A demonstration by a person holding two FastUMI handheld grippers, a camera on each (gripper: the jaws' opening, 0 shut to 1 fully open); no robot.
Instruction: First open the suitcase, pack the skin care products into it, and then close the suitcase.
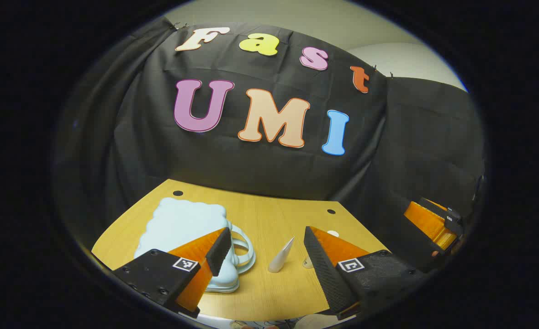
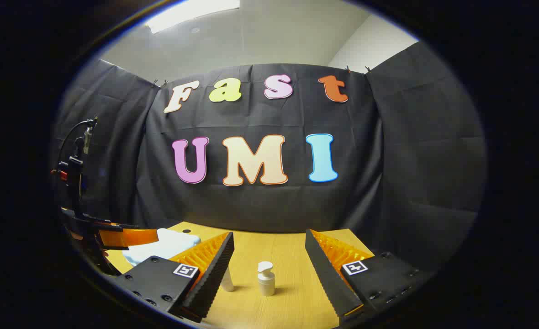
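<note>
A pale blue suitcase [image 1: 182, 224] with a scalloped edge lies flat and shut on the left of the wooden table [image 1: 278, 212], its handle [image 1: 244, 249] facing the middle. A white tube [image 1: 282, 256] stands to its right. My left gripper [image 1: 266, 230] hovers open above the table's near edge, tube between its fingers but untouched. In the right gripper view a small white pump bottle [image 2: 266, 278] stands ahead between the fingers of my open right gripper [image 2: 269, 234]. The tube [image 2: 227, 281] is partly hidden behind that gripper's left finger, and the suitcase [image 2: 164, 244] lies far left.
The right gripper's body [image 1: 434, 224] shows at the table's right side in the left gripper view. The left gripper [image 2: 118, 237] shows beside the suitcase in the right gripper view, with a stand and cables [image 2: 75, 169] behind it. Black cloth walls enclose the table.
</note>
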